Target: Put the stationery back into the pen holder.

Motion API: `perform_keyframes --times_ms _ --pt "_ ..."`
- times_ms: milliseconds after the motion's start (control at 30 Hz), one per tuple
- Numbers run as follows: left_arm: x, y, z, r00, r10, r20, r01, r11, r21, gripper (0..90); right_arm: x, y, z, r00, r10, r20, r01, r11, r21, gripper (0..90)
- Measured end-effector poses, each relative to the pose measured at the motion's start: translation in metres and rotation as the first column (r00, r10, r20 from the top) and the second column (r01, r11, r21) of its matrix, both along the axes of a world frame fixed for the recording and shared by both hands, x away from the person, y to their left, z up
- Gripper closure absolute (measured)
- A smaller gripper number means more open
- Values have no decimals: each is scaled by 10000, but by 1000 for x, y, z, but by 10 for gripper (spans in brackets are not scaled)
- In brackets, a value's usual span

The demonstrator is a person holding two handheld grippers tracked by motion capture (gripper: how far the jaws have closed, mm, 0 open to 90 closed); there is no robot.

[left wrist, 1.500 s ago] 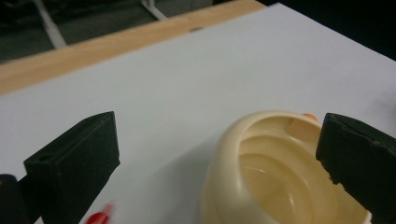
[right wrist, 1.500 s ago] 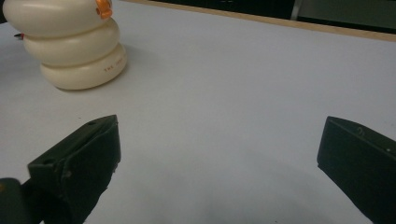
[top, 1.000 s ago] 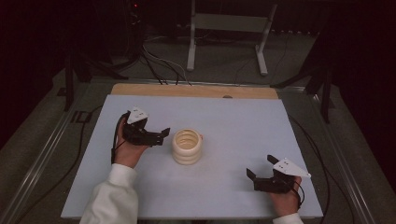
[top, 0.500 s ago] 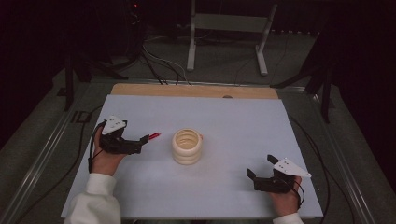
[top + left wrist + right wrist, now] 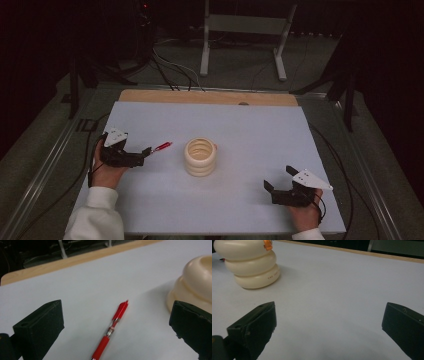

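Observation:
A red pen (image 5: 112, 327) lies on the white table between the wide-apart jaws of my left gripper (image 5: 116, 315), touching neither. In the high view the pen (image 5: 162, 147) points from the left gripper (image 5: 142, 156) toward a cream, ring-stacked holder (image 5: 200, 156) at the table's middle. That holder (image 5: 197, 285) stands just beyond the jaw on the right in the left gripper view. My right gripper (image 5: 277, 181) rests open near the front right of the table, with nothing between its jaws (image 5: 329, 322). The holder (image 5: 252, 262) stands far off to its left, with a small orange piece (image 5: 267, 243) at its rim.
The white table top (image 5: 260, 130) has a wooden strip (image 5: 200, 97) along its far edge. Cables (image 5: 170, 70) and a metal stand (image 5: 240, 30) sit on the dark floor beyond. A cable trails from each gripper off the table's sides.
My left gripper drew back leftward from the holder, bringing out the red pen. The pen now lies on the table between its open jaws. The right gripper has stayed still.

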State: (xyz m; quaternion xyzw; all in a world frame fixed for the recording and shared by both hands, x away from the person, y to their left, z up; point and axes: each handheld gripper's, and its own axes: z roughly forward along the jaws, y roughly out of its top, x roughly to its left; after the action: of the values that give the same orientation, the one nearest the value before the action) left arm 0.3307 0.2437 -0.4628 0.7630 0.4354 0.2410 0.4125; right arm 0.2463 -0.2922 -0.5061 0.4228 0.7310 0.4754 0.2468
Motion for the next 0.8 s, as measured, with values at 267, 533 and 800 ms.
perform_keyframes --times_ms 267,533,800 --pt "11 2 -12 9980 -208 -605 223 9995 237 2 0 0 1 10000 0 17 0 10000 19 1" --pt "26 5 -24 9816 203 -1899 -15 9951 987 71 0 0 0 10000 -8 -3 8 10000 30 1" --pt "28 9 -36 9645 -39 -2641 392 9909 1284 329 0 -1 1 10000 -4 9 4 10000 27 1"
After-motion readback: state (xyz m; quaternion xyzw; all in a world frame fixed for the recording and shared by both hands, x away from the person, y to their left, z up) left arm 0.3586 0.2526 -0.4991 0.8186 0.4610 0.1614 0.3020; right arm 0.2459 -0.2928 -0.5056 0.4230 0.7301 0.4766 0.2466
